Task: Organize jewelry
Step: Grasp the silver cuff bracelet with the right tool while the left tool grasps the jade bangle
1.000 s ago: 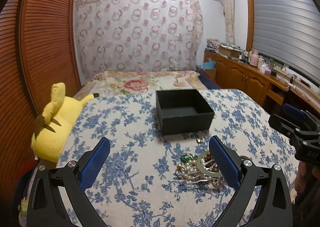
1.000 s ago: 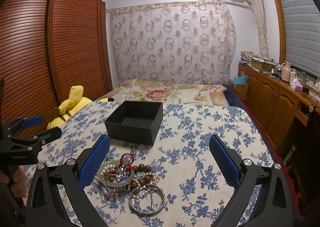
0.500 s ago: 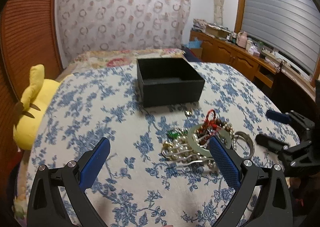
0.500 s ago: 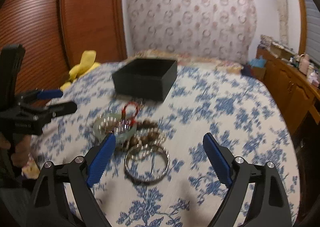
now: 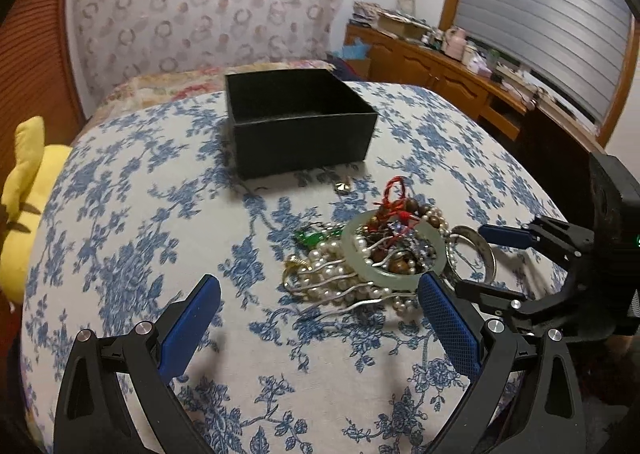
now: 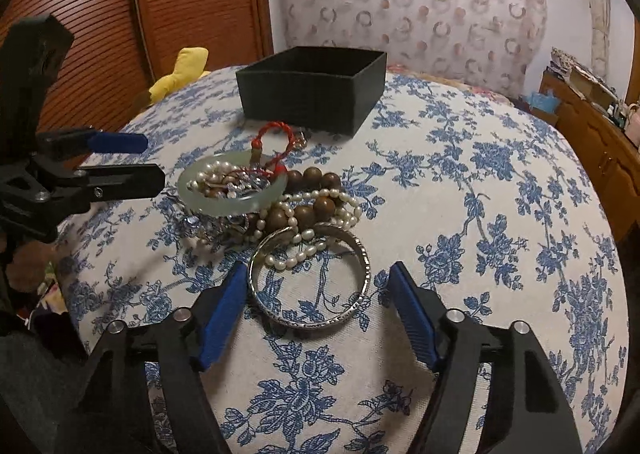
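Bedspread, blue floral. Tangled jewelry pile (image 6: 276, 209) lies just in front of open black box (image 6: 312, 87), box looks empty. My right gripper (image 6: 316, 310) low over silver bangle (image 6: 310, 282) at near edge of pile, jaws apart, bangle between blue pads, nothing clamped. My left gripper (image 5: 320, 324) wide apart beside pearls (image 5: 332, 278), holding nothing. Step, I judge: first pickup. Next: close right on bangle rim, lift free of pearl strand, carry to box
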`<control>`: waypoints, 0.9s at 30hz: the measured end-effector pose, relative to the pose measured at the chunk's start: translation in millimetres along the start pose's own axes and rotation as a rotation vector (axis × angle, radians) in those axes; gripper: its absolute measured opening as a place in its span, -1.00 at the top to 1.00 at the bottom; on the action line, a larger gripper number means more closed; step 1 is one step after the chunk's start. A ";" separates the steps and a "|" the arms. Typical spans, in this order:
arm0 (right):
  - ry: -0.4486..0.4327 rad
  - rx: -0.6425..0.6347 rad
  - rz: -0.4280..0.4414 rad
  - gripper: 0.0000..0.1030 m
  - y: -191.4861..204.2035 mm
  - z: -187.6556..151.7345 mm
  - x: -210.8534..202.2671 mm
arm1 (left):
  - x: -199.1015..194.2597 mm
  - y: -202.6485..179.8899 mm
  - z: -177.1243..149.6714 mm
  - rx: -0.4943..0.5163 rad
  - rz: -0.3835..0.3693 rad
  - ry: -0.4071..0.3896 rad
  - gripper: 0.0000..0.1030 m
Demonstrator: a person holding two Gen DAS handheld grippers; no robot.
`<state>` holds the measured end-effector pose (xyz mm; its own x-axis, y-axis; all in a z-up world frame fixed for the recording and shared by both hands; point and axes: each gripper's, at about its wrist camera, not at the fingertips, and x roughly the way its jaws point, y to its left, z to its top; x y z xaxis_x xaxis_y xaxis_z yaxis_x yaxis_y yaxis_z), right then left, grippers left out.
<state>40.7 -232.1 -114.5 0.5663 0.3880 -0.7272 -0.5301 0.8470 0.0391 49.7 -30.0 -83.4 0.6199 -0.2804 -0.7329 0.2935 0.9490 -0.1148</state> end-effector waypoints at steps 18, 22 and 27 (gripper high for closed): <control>-0.024 0.043 -0.054 -0.23 -29.4 -3.3 -17.0 | 36.4 -36.8 25.3 0.108 -0.105 0.111 -0.68; -0.025 0.042 -0.055 -0.23 -29.3 -3.2 -16.8 | 44.3 -39.5 28.5 0.122 -0.096 0.128 -0.68; -0.026 0.035 -0.060 -0.23 -30.5 -1.0 -17.9 | 51.3 -42.0 34.4 0.144 -0.073 0.139 -0.62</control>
<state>46.0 -265.2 -103.3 0.6129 0.3453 -0.7107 -0.4730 0.8808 0.0201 94.2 -89.2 -93.2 0.4898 -0.3157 -0.8127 0.4414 0.8937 -0.0811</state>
